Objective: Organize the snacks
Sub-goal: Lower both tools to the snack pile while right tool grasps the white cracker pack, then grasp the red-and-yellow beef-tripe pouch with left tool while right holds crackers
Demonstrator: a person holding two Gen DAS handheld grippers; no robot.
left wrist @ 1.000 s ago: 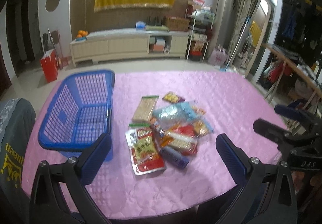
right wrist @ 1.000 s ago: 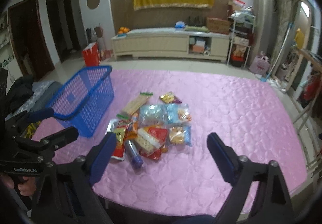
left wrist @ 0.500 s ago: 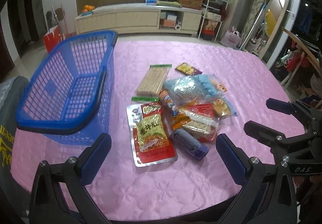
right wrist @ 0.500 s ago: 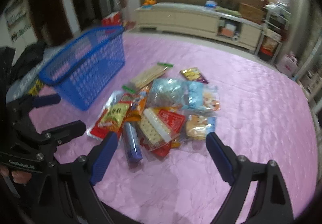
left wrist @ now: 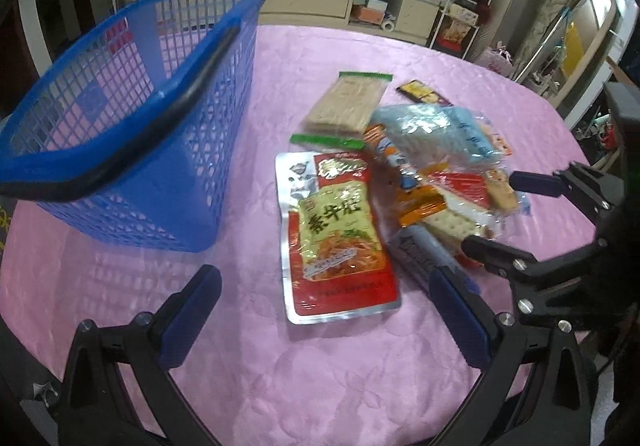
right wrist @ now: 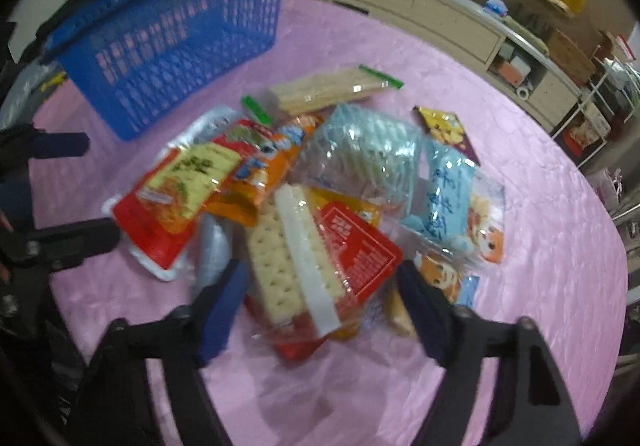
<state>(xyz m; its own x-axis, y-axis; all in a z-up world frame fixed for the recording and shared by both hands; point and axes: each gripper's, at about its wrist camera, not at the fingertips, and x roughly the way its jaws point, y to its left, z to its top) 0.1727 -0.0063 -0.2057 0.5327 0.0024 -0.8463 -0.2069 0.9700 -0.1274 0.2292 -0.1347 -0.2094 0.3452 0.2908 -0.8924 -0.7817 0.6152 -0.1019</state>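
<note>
A heap of snack packets (right wrist: 328,181) lay on the pink quilted tablecloth (left wrist: 320,366), just right of a blue mesh basket (left wrist: 132,117) that stood upright with nothing visible inside it. At the near left of the heap was a red and yellow pouch (left wrist: 338,234) lying flat, with a silver edge. Right of it lay a purple-grey wrapped roll (left wrist: 420,250). A clear-wrapped pack of square crackers with a red label (right wrist: 320,262) sat on top at the near side. Behind these were a pale blue crinkled bag (right wrist: 364,157), an orange packet (right wrist: 264,173), a long pack of wafers with green ends (left wrist: 348,103) at the far side, and a small dark packet with yellow print (left wrist: 422,91) farthest off.

The right gripper (right wrist: 322,302) hung over the cracker pack, its blue pads on either side of it and not seen pressing it; its jaws were closing. The left gripper (left wrist: 326,314) hovered above the near end of the red and yellow pouch with its jaws spread wide and nothing held.

Beyond the table stood a long cream cabinet (left wrist: 332,1) along the far wall.
</note>
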